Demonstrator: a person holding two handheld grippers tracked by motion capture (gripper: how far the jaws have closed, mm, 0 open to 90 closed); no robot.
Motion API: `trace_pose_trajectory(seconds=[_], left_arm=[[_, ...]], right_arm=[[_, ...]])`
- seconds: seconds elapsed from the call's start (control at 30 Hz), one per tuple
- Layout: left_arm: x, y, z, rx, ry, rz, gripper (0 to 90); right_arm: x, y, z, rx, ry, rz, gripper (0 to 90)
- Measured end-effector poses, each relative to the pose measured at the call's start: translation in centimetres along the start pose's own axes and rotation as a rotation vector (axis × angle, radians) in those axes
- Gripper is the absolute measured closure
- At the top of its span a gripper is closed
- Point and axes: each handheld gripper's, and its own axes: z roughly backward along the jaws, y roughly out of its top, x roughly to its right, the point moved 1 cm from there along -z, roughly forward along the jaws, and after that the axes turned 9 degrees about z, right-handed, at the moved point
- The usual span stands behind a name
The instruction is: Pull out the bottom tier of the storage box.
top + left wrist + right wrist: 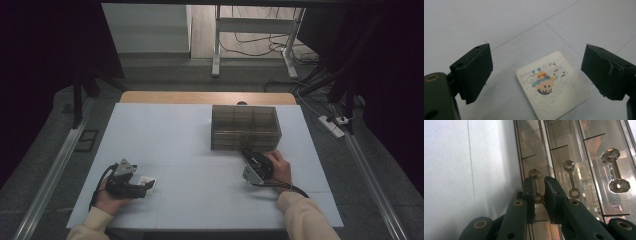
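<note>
**Right gripper clamped on drawer handle; left gripper spread over card**

The right gripper (pixel 248 154) is at the front face of the smoky transparent drawer box (pixel 244 127), which stands on the white table (pixel 190 145) towards its far right part. In the right gripper view the two black jaws are drawn in around the lowest drawer handle (pixel 537 185), a clear bar with faceted knobs at its ends. The pads bear on the bar from both sides, so the tool is grasping that handle. Two further handles of the same pattern, the middle handle (pixel 571 179) and the upper handle (pixel 615 171), sit on the adjacent drawer fronts, untouched. All drawer fronts appear flush with the box.

The left gripper (pixel 141 187) is held low at the near left of the table, well apart from the box. Its jaws stand wide and released, with nothing between the pads. A small white card (pixel 552 85) with rounded corners and a printed cartoon figure lies flat on the table directly ahead of the jaws, within their span but touching neither.

The person's hands hold both tools, cream sleeves entering from the near edge.
</note>
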Motion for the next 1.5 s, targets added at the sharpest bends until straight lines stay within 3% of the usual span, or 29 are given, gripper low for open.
trace_pose_trajectory(seconds=[0.1,0.33,0.67,1.5], left_arm=[[0.0,0.0,0.0,-0.002,0.000,0.002,10.2],[0.0,0.0,0.1,0.003,0.003,0.003,10.2],[-0.1,0.0,0.1,0.004,0.004,0.003,10.2],[-0.1,0.0,0.2,0.006,0.007,0.003,10.2]], right_arm=[[-0.1,0.0,-0.1,0.023,-0.014,-0.004,79.1],[0.0,0.0,0.1,0.007,-0.005,0.003,79.4],[-0.1,0.2,0.3,0.026,-0.038,0.005,79.9],[-0.6,0.7,1.9,0.026,-0.015,0.005,80.0]])
